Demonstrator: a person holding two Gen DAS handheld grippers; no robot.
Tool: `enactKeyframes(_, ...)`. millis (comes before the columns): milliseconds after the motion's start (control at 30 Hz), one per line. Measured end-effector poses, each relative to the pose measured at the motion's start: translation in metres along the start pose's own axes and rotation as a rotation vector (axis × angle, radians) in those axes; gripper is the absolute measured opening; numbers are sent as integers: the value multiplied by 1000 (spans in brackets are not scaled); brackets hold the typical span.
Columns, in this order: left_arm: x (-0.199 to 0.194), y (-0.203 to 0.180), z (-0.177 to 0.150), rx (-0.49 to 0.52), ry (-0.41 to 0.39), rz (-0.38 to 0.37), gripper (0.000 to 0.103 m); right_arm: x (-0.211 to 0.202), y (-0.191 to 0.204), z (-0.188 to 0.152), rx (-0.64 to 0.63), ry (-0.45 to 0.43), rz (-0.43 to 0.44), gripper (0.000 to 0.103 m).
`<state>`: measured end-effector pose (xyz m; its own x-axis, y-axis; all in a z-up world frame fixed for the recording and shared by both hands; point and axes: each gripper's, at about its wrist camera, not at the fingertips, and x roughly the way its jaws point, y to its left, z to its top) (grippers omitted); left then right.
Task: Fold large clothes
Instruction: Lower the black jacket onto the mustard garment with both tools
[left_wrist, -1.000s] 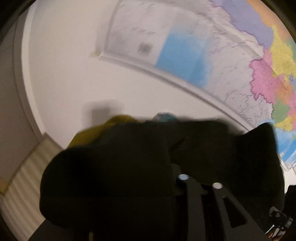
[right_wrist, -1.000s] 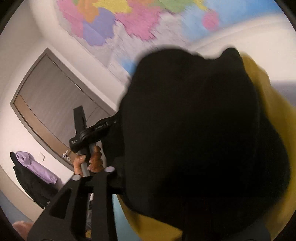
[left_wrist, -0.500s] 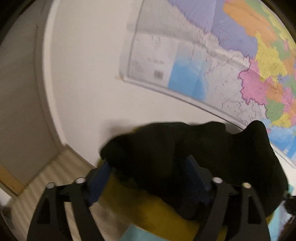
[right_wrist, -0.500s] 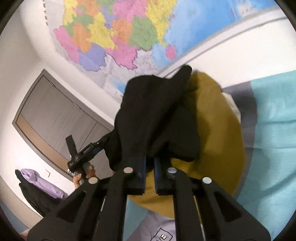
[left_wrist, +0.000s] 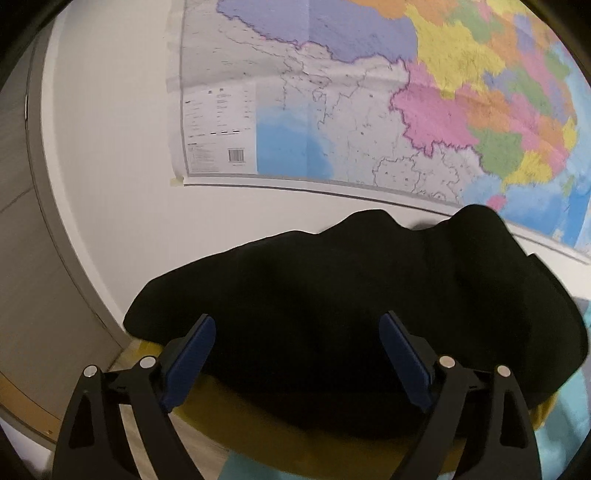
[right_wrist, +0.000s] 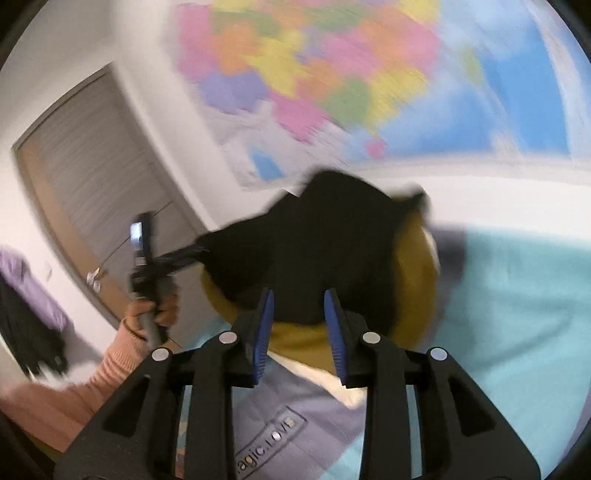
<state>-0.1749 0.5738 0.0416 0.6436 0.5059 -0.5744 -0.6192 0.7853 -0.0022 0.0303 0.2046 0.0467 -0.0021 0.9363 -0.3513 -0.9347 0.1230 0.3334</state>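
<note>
The black garment (left_wrist: 354, 295) lies bunched on a mustard-yellow cushion (left_wrist: 295, 443). My left gripper (left_wrist: 297, 332) stands wide, jaws still opening. Its blue pads (left_wrist: 192, 354) flank the near edge of the cloth without pressing it. In the right wrist view the garment (right_wrist: 325, 251) sits on the same cushion (right_wrist: 413, 288). My right gripper (right_wrist: 299, 317) is just short of it, jaws opening, nothing pinched between the pads (right_wrist: 264, 332). That view also shows the left gripper (right_wrist: 184, 256), blurred, at the garment's left edge, held by a hand (right_wrist: 155, 314) in a pink sleeve.
A big coloured map (left_wrist: 406, 92) hangs on the white wall behind. The cushion rests on a teal sheet (right_wrist: 517, 314) beside a lilac cover with lettering (right_wrist: 273, 435). A grey door (right_wrist: 92, 177) and hanging purple and black clothes (right_wrist: 29, 295) are at the left.
Both grippers let go of the black garment: the left jaws spread wide, and the right jaws, shut on the cloth half a second ago, have parted. Both drew back, and the garment settled on the cushion.
</note>
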Motion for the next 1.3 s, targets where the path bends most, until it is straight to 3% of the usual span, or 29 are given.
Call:
enactKeyframes(67,10,0,1,-13,22,-2,89,16,16,15,-93,-13,-15,63)
enactKeyframes(167,23,-1,0,-22,52,3,90,56,11,30,-95,18,-38,62)
enactKeyframes(300,35,-7,-9,-9,89,40,91,118,-32,31,44,117,-97,49)
enactKeyframes(367,32,-8,-10,-14,83,44,91,132,-60,17,153,159,-65,47)
enactKeyframes(433,29,-8,-9,-16,80,45,91,133,-72,5,203,163,-58,47)
enactKeyframes(633,17,-18,-7,7,59,69,92,111,-61,2,149,136,-81,51)
enactKeyframes(767,4,-24,-8,19,29,72,96,86,-40,-1,72,83,-68,58)
enactKeyframes(900,-10,-34,-11,40,5,62,96,74,-19,-9,-29,72,-90,66)
enactKeyframes(1000,-16,-41,-13,44,-5,34,96,78,-16,-18,-58,95,-94,66)
enactKeyframes(1133,-4,-41,-17,32,28,-8,96,100,-32,-33,-22,153,-111,64)
enactKeyframes(1300,15,-27,-23,-45,88,-24,97,100,-35,-38,8,132,-107,67)
